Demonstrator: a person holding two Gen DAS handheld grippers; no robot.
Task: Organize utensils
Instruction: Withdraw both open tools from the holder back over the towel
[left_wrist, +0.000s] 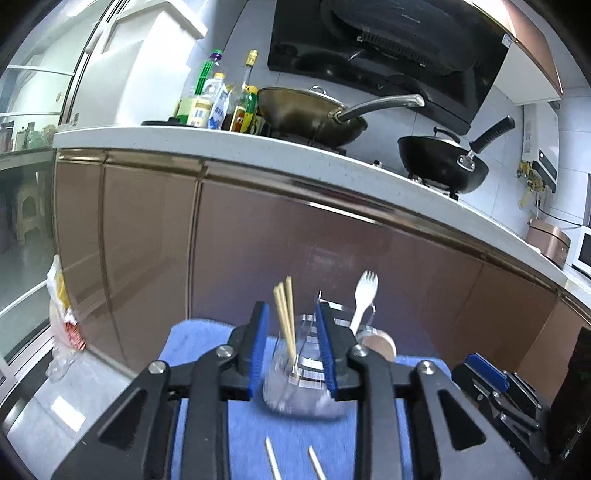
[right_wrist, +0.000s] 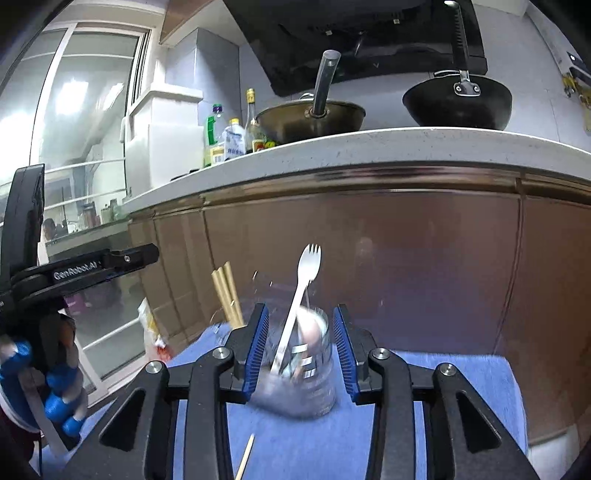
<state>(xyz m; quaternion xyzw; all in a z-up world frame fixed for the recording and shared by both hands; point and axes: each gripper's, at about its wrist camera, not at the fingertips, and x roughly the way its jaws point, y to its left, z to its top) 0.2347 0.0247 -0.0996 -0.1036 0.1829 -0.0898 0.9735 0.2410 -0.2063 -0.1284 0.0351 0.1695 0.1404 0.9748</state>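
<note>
Now two clear cups stand on a blue mat (left_wrist: 207, 343) near its far edge, below the cabinet fronts. Left cup (left_wrist: 295, 380) holds three chopsticks (left_wrist: 286, 321), upright, tips down, long axis leaning slightly left. The left gripper (left_wrist: 291, 350) has its fingers spread on either side of this cup, grasping nothing. Right cup (right_wrist: 306, 369) holds a white spork (right_wrist: 295, 314), tines up, handle slanting down-left into the cup; the right gripper (right_wrist: 301, 350) likewise stands released around it. Loose chopsticks (left_wrist: 291, 461) lie on the mat's near part, pointing roughly toward the cups. Sorting looks partly done; next, I judge, a gripper must drop low and pinch a flat-lying stick across its thin axis.
</note>
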